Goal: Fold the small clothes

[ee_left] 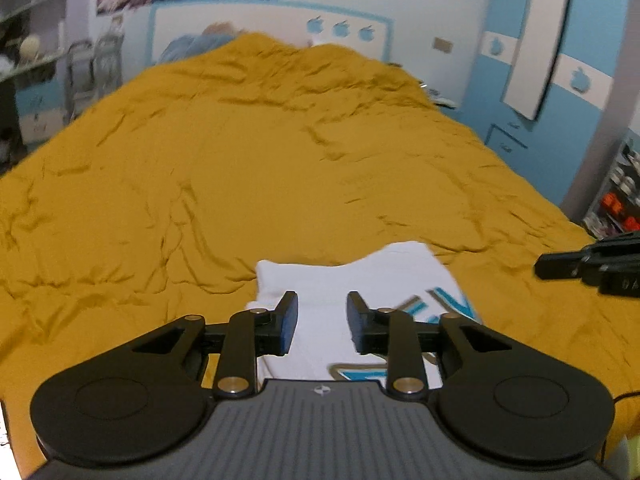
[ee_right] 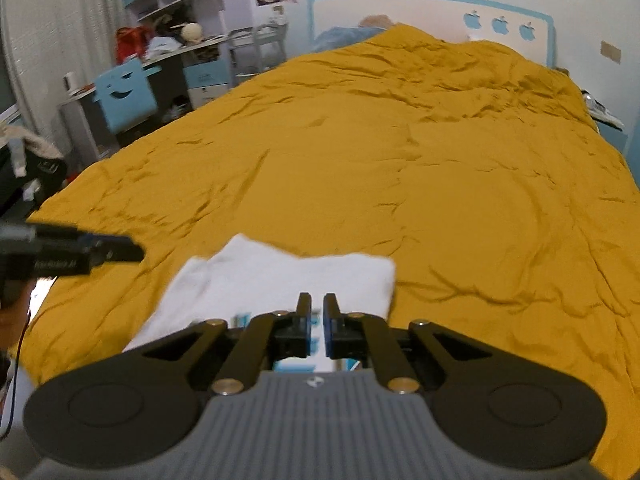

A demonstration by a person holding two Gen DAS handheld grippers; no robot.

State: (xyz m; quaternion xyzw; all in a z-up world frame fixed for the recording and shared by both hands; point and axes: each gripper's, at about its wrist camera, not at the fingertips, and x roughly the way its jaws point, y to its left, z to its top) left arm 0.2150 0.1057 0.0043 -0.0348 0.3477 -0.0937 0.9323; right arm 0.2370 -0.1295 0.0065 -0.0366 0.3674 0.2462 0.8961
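A small white garment with blue lettering (ee_left: 360,280) lies partly folded on the mustard-yellow bedspread (ee_left: 240,160), near the bed's front edge. My left gripper (ee_left: 322,312) is open and empty, raised just above the garment's near part. My right gripper (ee_right: 316,316) hovers over the same white garment (ee_right: 288,276) with its jaws nearly closed, a narrow gap between them, and holds nothing. Each gripper shows at the edge of the other's view: the right gripper (ee_left: 592,268) at the right, the left gripper (ee_right: 80,252) at the left.
The yellow bedspread (ee_right: 400,160) fills most of both views, wrinkled. A white and blue headboard (ee_right: 400,12) stands at the far end. A desk with a blue chair (ee_right: 124,96) and shelves stands left of the bed. A blue wardrobe (ee_left: 540,60) is on the right.
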